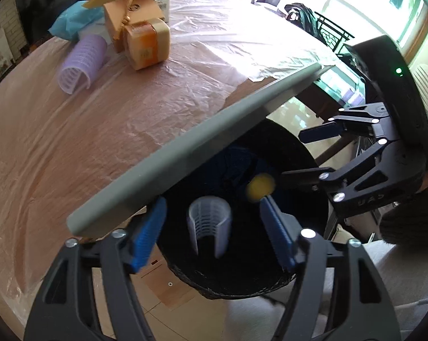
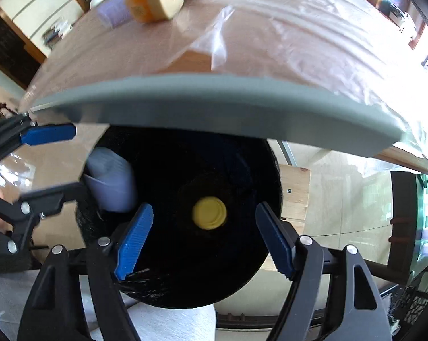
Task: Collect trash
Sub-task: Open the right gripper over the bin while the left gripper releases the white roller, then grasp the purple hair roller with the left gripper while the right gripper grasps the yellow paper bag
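Black trash bin (image 2: 185, 255) below table edge (image 2: 214, 108), pale ribbed cup (image 1: 210, 223) and yellow cap (image 2: 209, 212) dropping free inside, left gripper (image 1: 214, 227) and right gripper (image 2: 204, 237) jaws parted, empty.

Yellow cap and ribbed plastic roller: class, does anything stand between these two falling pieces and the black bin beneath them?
Nothing visible does. The yellow cap and the pale ribbed roller are loose over the black bin's open mouth, clear of both grippers' open jaws. The table edge overhangs only the bin's far side.
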Demonstrator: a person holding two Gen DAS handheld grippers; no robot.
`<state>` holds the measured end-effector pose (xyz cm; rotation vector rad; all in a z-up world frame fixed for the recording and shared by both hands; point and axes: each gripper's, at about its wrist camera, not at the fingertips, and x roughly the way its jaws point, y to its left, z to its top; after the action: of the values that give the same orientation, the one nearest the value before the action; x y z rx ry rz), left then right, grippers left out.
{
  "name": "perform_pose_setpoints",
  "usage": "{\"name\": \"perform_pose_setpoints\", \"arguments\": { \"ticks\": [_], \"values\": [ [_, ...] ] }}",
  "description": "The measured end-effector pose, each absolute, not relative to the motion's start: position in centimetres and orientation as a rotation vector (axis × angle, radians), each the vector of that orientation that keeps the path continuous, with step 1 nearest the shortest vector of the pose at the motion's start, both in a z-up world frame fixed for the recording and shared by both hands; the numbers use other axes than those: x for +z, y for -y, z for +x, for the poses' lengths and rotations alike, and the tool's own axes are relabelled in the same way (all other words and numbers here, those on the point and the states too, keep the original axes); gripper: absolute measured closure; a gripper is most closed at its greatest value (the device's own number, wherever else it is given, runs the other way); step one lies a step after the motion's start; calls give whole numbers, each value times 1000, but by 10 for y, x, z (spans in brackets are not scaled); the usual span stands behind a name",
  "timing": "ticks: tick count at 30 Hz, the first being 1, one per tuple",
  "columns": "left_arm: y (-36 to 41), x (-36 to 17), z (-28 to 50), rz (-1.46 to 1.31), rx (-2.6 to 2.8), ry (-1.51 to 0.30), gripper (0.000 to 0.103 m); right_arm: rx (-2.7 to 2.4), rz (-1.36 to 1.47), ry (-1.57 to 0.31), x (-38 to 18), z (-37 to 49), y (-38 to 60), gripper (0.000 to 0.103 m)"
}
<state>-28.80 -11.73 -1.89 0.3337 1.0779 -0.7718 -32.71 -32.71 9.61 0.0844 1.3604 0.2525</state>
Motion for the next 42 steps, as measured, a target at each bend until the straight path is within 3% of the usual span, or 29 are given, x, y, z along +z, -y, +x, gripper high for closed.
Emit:
{"name": "perform_pose_setpoints", "arguments": {
  "ticks": [6, 11, 18, 26, 38, 42],
  "values": [
    [102, 22, -301, 276, -857, -1015, 29, 292, 141, -1281, 146, -337, 342, 29],
    [80, 66, -293, 218, -814, -878, 9, 279, 77, -1045, 213, -324, 348, 6],
    [57, 72, -224, 181, -561, -837, 5, 232, 5, -901, 248, -239, 343, 4],
    [73, 51, -164, 282, -526, -880, 5, 273, 15, -975, 253, -117, 319, 4],
    [92, 27, -121, 327, -591, -955, 5, 298, -6, -1187, 203, -37, 297, 4],
    [98, 23, -114, 344, -602, -971, 13, 299, 59, -1245, 189, -19, 301, 4]
  ]
}}
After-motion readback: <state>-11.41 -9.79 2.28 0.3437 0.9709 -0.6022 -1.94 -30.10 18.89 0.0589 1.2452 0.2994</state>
